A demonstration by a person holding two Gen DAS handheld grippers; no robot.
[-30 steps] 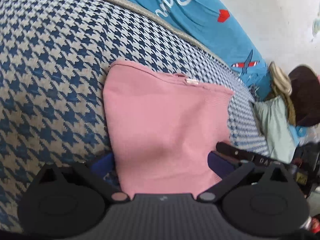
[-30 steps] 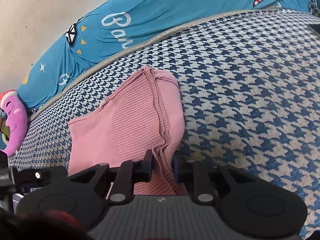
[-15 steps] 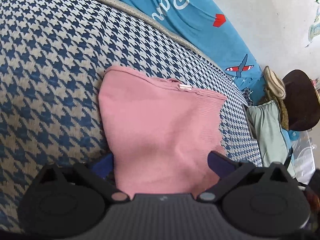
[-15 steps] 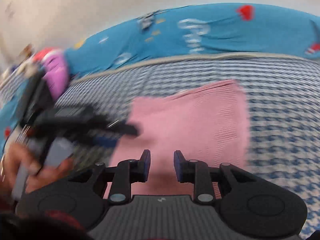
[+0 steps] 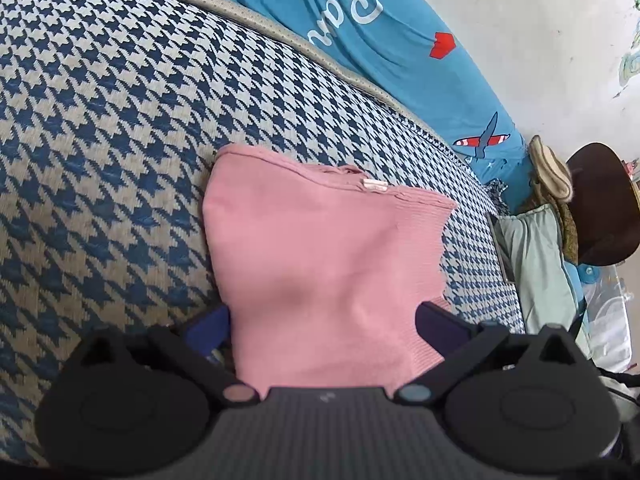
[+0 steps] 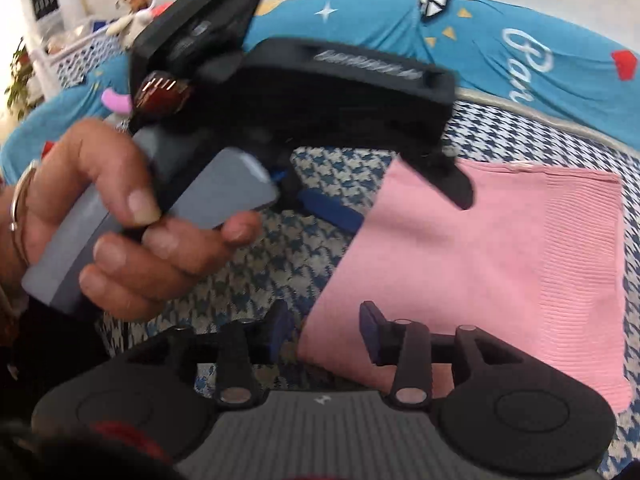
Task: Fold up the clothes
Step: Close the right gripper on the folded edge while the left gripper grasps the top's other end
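Pink knit garment [image 5: 320, 264]: lies folded flat on the houndstooth cover [image 5: 100, 140], its ribbed hem towards the right in the right wrist view, its near edge at both grippers.
Left gripper [image 5: 322, 322]: jaws stand wide apart, one on each side of the garment's near edge; the pads do not press on the cloth.
Right gripper [image 6: 326, 330]: jaws have just been opening and now stand apart; the garment's near left corner lies between them, not pinched.
Person's hand [image 6: 120, 220]: grips the grey handle of the left gripper, to the left in the right wrist view.
Step in hand (judged): taking hold of the near edge for the next fold.
Method: each gripper should close fully on the corner, catching all the layers, before any lift.
Method: both corners should rise together and level, so that the knit does not skew.
Risk: the soft knit may slip from a shallow bite, or only the top layer may be caught.
Surroundings: a blue printed sheet [image 5: 400, 52] lies along the far edge.
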